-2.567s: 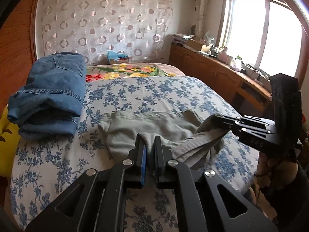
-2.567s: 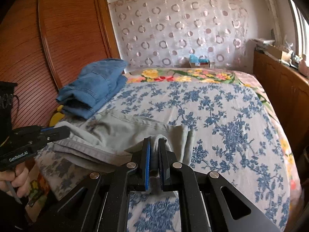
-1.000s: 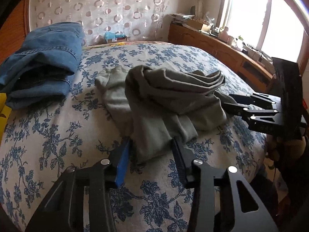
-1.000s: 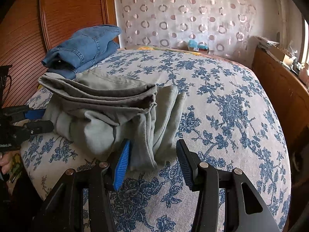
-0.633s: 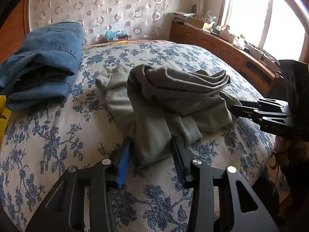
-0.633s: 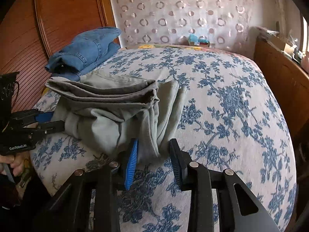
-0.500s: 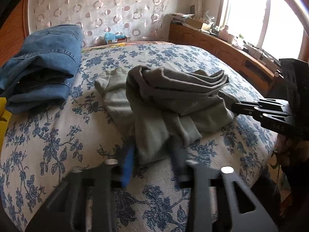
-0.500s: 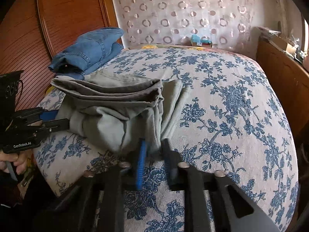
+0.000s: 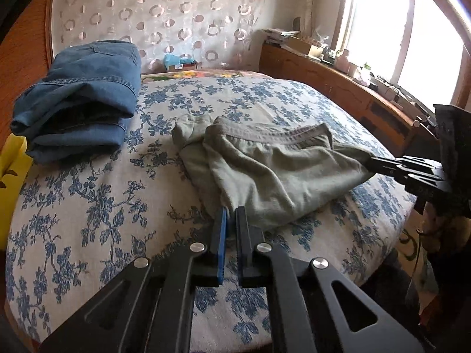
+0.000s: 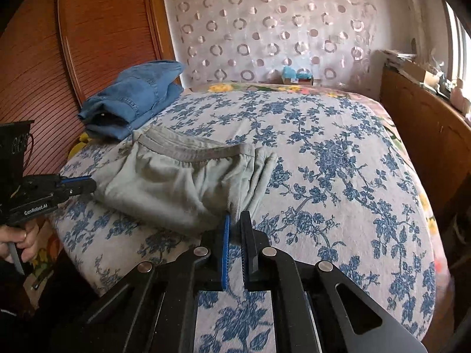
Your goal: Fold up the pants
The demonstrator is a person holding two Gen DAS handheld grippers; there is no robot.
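fabric sits pinched in both tools right now. my left tool (image 9: 230,220) has its jaws pressed nearly together on the near corner of the grey-green pants (image 9: 273,173), and my right tool (image 10: 234,225) is clamped the same way on the other near corner; in the right wrist view the cloth bunches into the gap between the blue pad and the black one. each tool also shows in the other's camera, out at the side, gripping the edge of the bundle.

the pants lie on the bed (image 9: 88,194), close to its near edge, already doubled over into a squat packet with the elastic waistband (image 10: 194,151) running across the far side and a loose flap sticking out beyond it toward the folded jeans (image 9: 79,97). those jeans are stacked well apart, farther back on the bed against the wooden wardrobe (image 10: 88,29).

i judge i am mid-fold, holding the near edge of a half-finished packet. the next move calls for lifting both corners together, level, and carrying them over toward the waistband, then letting go only once the edges line up. risk as i see it: uneven pull from one side would skew the packet or drag the lower layers along the sheet.
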